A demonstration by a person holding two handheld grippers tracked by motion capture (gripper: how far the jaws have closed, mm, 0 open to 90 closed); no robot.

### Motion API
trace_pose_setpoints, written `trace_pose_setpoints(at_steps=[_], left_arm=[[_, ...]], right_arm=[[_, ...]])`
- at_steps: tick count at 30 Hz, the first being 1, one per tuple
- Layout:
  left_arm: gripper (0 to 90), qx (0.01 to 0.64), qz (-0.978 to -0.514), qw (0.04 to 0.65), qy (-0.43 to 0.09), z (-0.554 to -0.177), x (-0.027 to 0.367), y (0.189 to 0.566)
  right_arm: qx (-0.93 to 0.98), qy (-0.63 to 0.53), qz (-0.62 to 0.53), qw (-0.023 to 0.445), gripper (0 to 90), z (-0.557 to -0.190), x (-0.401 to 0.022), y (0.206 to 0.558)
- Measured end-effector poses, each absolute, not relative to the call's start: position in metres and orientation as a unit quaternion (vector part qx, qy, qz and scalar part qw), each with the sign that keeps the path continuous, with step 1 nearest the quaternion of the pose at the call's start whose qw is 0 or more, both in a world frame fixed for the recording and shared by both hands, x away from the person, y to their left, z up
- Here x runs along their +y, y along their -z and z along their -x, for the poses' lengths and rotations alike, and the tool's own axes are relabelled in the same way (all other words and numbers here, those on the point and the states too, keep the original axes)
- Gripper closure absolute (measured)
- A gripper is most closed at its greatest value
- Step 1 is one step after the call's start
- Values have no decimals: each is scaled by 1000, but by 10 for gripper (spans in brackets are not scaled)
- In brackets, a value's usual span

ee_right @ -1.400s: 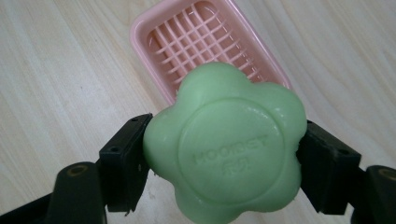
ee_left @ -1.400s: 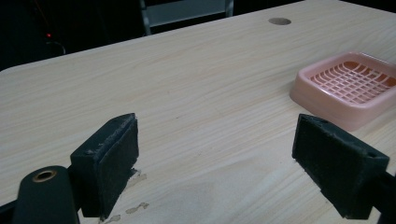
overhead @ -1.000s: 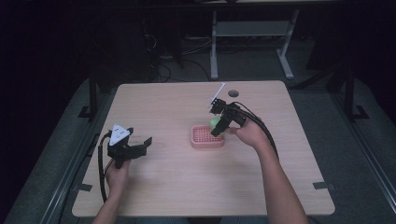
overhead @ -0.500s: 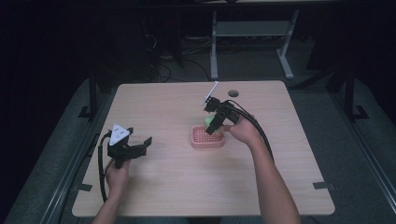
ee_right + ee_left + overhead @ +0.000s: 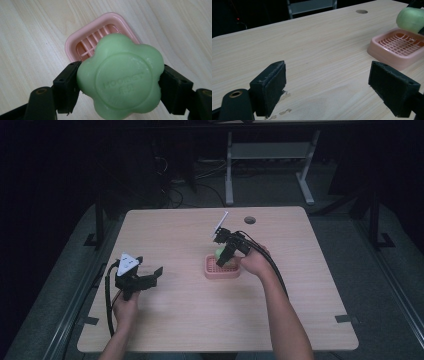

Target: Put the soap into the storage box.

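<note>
A green flower-shaped soap sits clamped between the jaws of my right gripper, held in the air above a pink slatted soap dish. From the high view, the right gripper hovers over the dish near the table's middle, the soap showing as a pale green spot. My left gripper rests open at the table's left, nothing between its pads. Its own view shows the jaws spread wide, with the dish and the raised soap at the far right.
The wooden table has a round cable hole near its far edge. A white metal frame stands on the dark floor beyond the table. Cables trail from both grippers.
My right gripper has carried the soap leftward and down, closer over the pink dish. The left gripper has stayed where it was.
</note>
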State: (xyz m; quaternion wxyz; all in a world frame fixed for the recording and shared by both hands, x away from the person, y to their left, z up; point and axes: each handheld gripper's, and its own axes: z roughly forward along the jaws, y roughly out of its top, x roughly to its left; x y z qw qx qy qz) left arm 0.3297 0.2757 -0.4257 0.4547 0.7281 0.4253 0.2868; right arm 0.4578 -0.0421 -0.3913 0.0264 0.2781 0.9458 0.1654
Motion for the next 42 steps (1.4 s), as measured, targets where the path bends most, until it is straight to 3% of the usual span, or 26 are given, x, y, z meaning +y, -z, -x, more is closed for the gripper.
trace_pose_setpoints(at_steps=[42], left_arm=[[143, 426, -728, 455, -287, -330, 276, 425]], right_arm=[[944, -145, -296, 7, 258, -462, -35, 416]])
